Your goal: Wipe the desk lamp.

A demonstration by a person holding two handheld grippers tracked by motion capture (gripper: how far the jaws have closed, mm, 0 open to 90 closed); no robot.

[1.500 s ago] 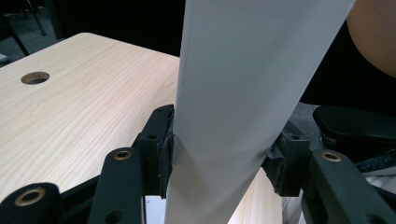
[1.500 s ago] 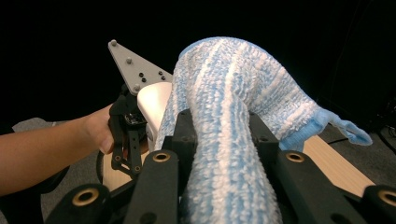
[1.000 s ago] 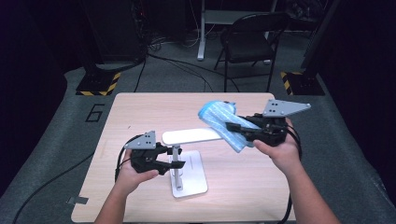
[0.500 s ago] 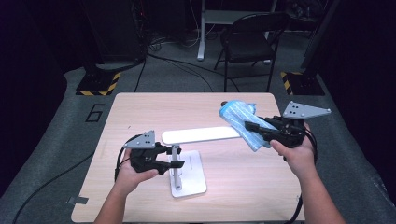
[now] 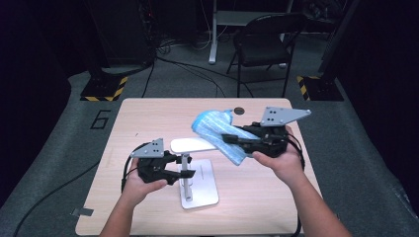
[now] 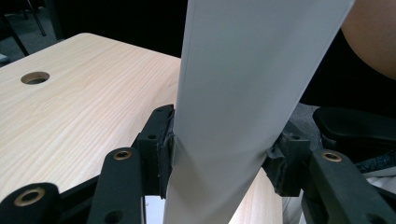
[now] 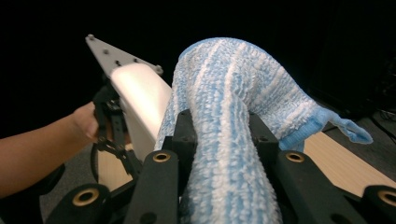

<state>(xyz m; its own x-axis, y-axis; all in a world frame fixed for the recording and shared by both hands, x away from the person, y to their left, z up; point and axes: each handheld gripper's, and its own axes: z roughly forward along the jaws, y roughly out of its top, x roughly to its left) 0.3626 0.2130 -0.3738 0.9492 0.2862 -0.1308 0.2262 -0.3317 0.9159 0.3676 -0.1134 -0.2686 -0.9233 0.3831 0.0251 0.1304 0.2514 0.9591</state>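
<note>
A white stand [image 5: 198,191] has a flat base, an upright and a long white paddle [image 5: 191,145] on top. My left gripper [image 5: 184,173] is shut on the upright, and its pads press both edges of the white upright [image 6: 252,70]. My right gripper [image 5: 228,139] is shut on a fuzzy blue-and-white striped sock [image 5: 212,124], held in the air at the paddle's right tip. The sock [image 7: 233,74] bulges up between the pads, with the paddle [image 7: 140,93] just left of it. Whether the tip is inside the sock I cannot tell.
The stand rests on a light wooden table [image 5: 148,118] with a round cable hole [image 5: 239,110] near its far edge. A black folding chair [image 5: 267,39] and cables are on the grey floor beyond. Yellow-black striped feet [image 5: 104,89] flank the table's far corners.
The right gripper with the sock swung out to the right, then came back left to the paddle's tip. The left gripper stayed on the stand.
</note>
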